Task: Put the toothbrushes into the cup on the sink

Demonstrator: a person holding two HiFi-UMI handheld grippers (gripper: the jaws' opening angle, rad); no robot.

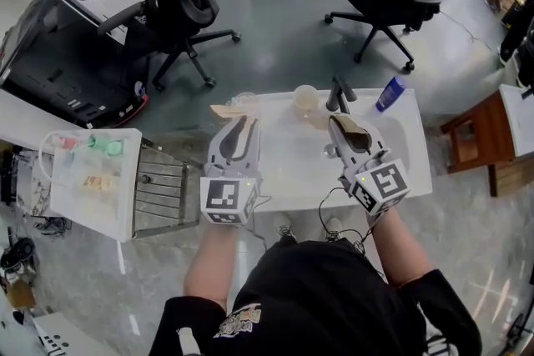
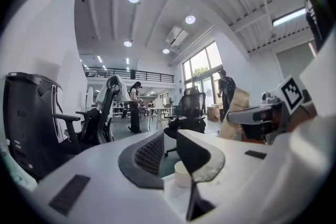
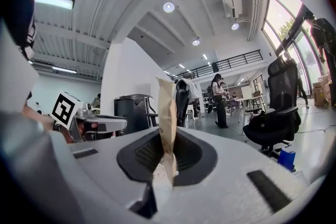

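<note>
Jaws of the left gripper [image 2: 169, 140] are standing partly apart, gripping nothing, above the white sink [image 1: 292, 158]. The right gripper [image 3: 167, 136] is clamping a thin tan packet [image 3: 167, 107] that is sticking up edge-on between its pads. The pale cup [image 1: 304, 98] is sitting upright at the sink's far edge, just left of the faucet [image 1: 338, 94]. Only the head view is showing a 2nd tan packet [image 1: 227, 110] lying at the sink's far left corner. The right gripper view alone is showing the held packet's crinkled paper.
</note>
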